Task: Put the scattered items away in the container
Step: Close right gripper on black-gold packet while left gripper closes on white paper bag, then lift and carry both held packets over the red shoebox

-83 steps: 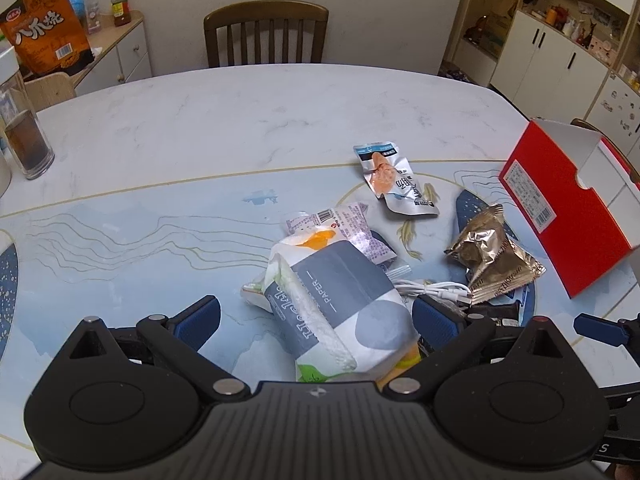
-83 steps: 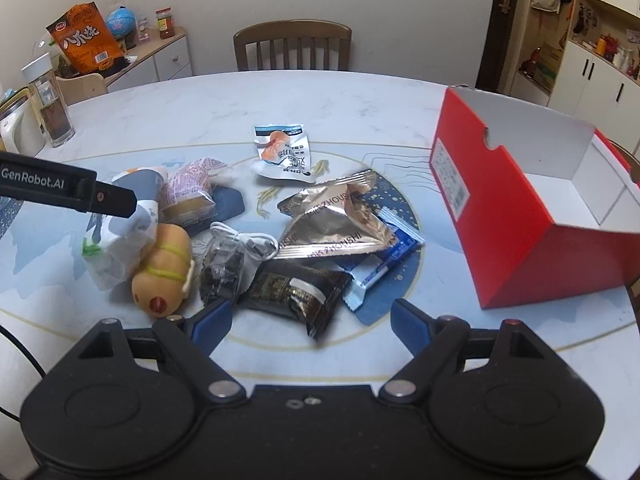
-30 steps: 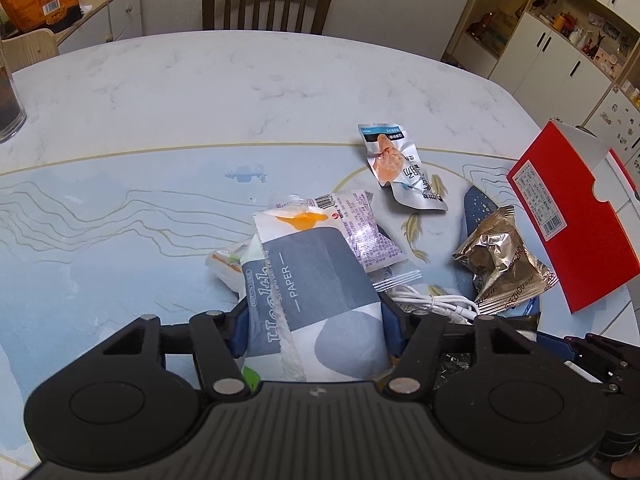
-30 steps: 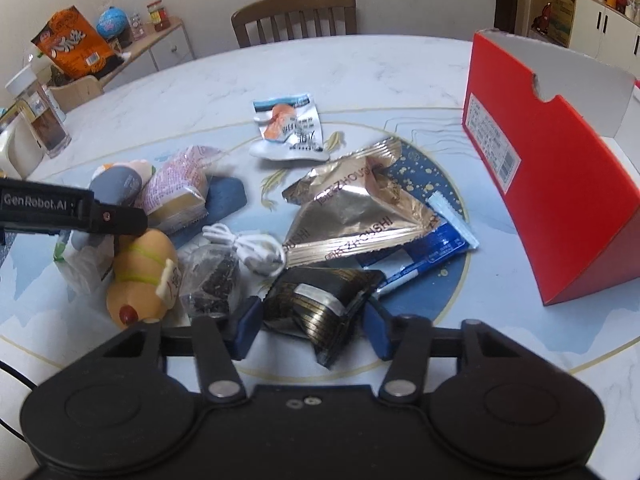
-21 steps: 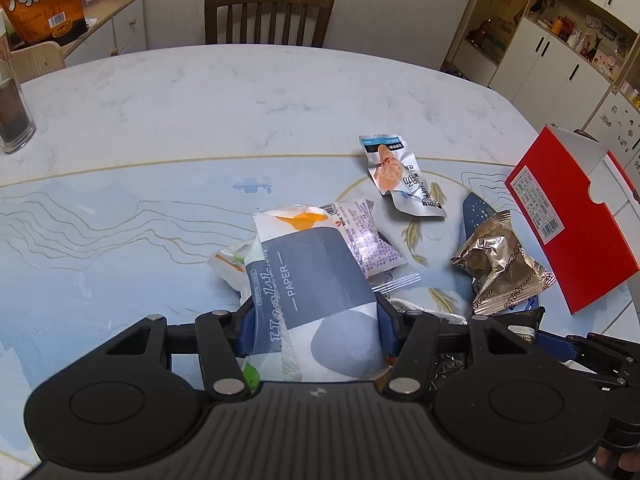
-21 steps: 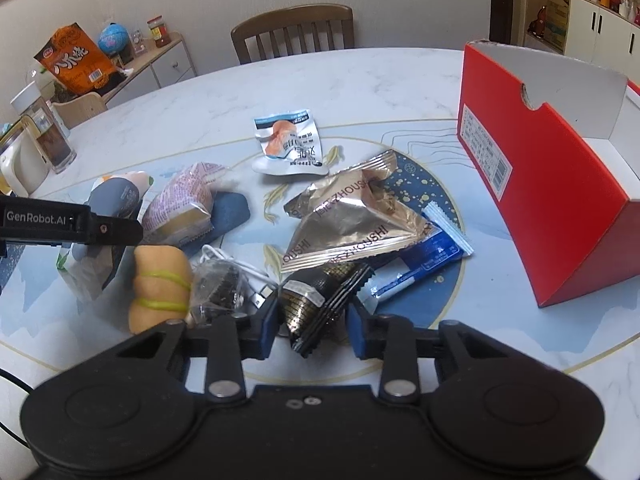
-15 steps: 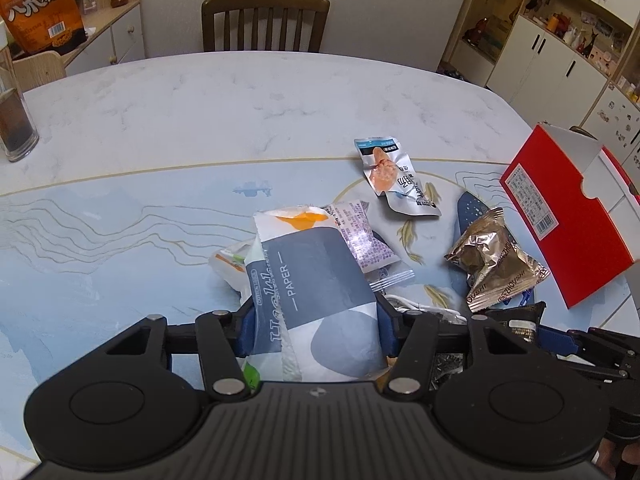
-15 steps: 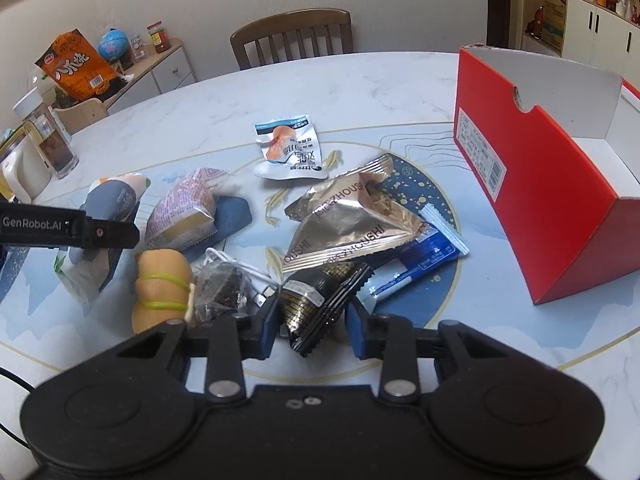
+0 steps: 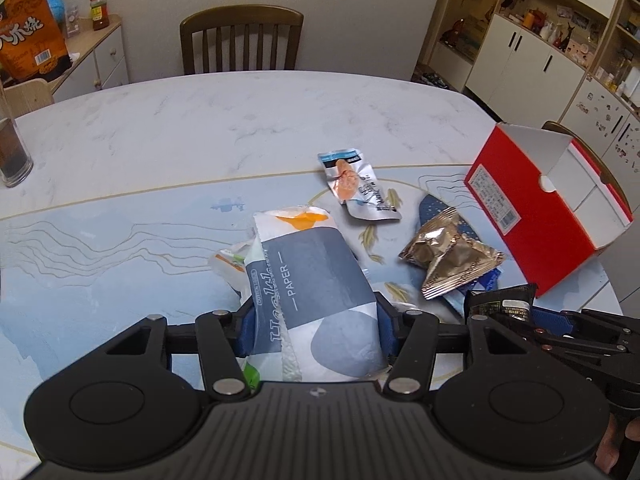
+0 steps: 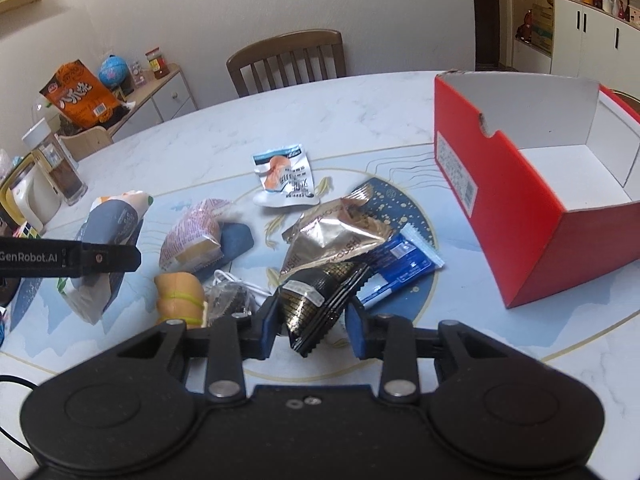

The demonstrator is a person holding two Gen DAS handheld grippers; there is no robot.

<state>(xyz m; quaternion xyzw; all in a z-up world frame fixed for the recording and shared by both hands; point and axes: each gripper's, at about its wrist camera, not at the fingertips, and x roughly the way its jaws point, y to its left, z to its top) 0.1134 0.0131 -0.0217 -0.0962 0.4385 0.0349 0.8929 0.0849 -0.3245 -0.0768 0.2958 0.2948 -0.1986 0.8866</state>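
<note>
- Grey-and-white tissue pack (image 9: pixel 316 292) sits clamped between the left gripper (image 9: pixel 316 330) pads, its far end over the blue table mat (image 9: pixel 120 256).
- Black-and-gold snack packet (image 10: pixel 320 300) is pinched in the right gripper (image 10: pixel 312 328) — tilted, above the mat.
- Red box (image 10: pixel 540 208) stands open at the right, well apart from both; a gold foil bag (image 10: pixel 336 232) and other wrappers lie between.

Grey-white tissue pack (image 9: pixel 316 296) and black-gold packet (image 10: pixel 320 300) clamped, red box (image 10: pixel 520 216) open

Left claw (image 9: pixel 316 332) clamps a tissue pack (image 9: pixel 316 280); right claw (image 10: pixel 312 326) pinches a black-and-gold snack packet (image 10: pixel 316 300); both tilt downward.
</note>
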